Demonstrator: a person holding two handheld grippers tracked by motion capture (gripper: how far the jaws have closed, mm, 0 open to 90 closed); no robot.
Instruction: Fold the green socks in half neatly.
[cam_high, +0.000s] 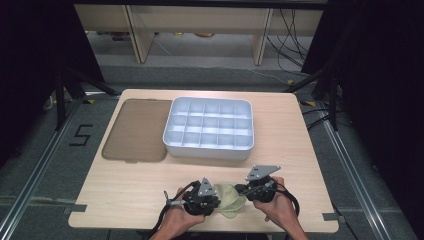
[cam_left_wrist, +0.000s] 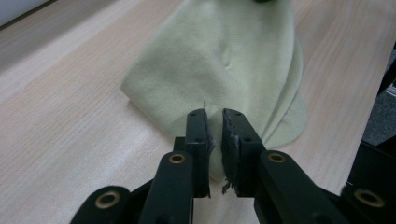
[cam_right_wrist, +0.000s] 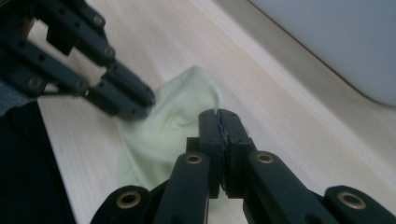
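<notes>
A pale green cloth (cam_high: 230, 197) lies crumpled on the wooden table near its front edge, between my two grippers. My left gripper (cam_high: 216, 202) holds the cloth's left edge. In the left gripper view its jaws (cam_left_wrist: 218, 116) are nearly together, pinching a fold of the cloth (cam_left_wrist: 224, 60), which rises toward the far end. My right gripper (cam_high: 243, 190) holds the right end. In the right gripper view its jaws (cam_right_wrist: 219, 114) are pressed tight over the cloth (cam_right_wrist: 173, 121), and the left gripper (cam_right_wrist: 144, 100) nips the opposite edge.
A white tray (cam_high: 207, 150) with several empty compartments stands at the middle of the table; its wall (cam_right_wrist: 327, 37) appears in the right gripper view. A flat brown lid (cam_high: 135, 130) lies to its left. The table's front edge is just behind the hands.
</notes>
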